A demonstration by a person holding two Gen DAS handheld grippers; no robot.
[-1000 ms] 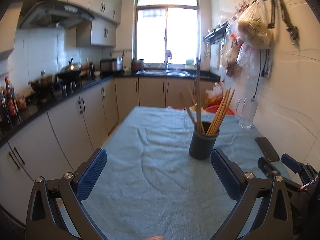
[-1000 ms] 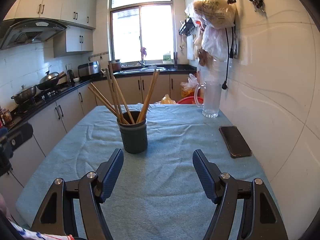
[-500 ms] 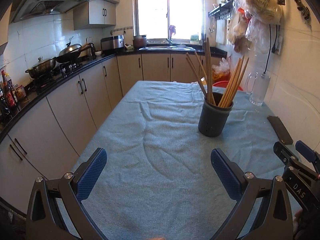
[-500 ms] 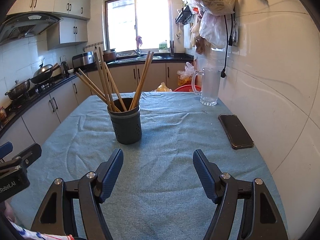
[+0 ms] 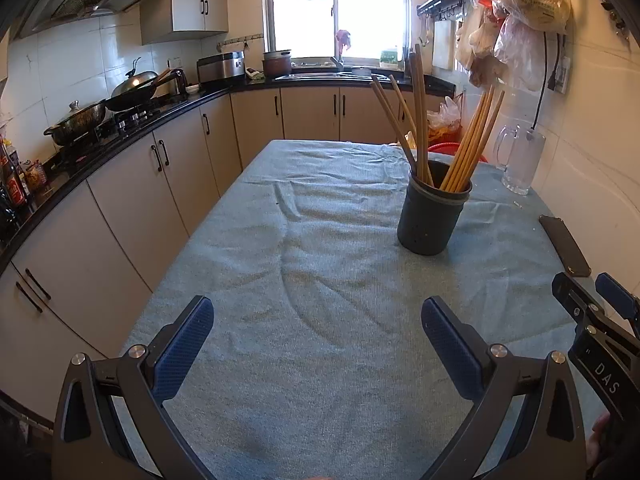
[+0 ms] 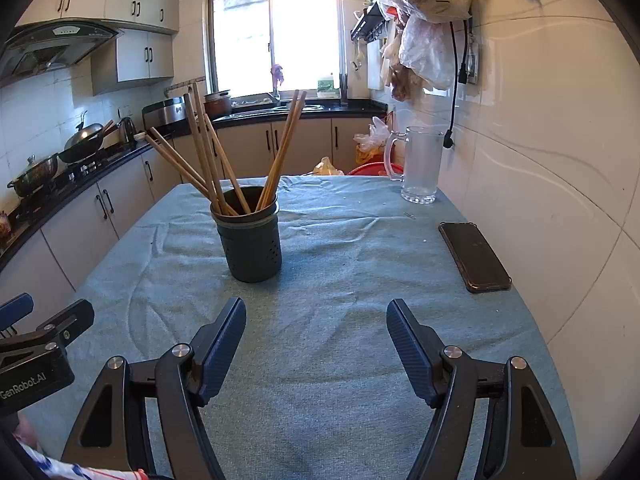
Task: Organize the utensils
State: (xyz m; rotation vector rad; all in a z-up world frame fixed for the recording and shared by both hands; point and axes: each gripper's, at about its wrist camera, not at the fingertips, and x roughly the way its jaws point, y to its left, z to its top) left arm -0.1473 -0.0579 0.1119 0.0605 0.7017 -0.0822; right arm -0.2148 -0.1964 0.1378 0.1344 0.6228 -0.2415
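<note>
A dark perforated utensil holder point(image 6: 250, 240) stands upright just left of centre in the right wrist view and right of centre in the left wrist view point(image 5: 434, 216), on a tabletop point(image 6: 340, 280) covered by a pale blue cloth; the wooden chopsticks point(image 6: 208, 152) lean out of it in loose fans, some toward the left of the frame and some toward the right, so they look dropped in rather than sorted, and I judge the holder stands out on bare cloth so that either hand can reach it; no utensil lies loose on the cloth that I can see; a dark phone point(image 6: 474, 256) lies flat at the right edge and a glass mug point(image 6: 418, 164) stands in the upper right by the wall, both well apart from the holder; the left gripper point(image 5: 316, 344) fills the lower part of its own view, jaws spread wide, nothing between the blue pads, above bare cloth; the right gripper point(image 6: 316, 344) is likewise wide apart and empty, pointing toward the holder but short of it; neither touches the chopsticks.
</note>
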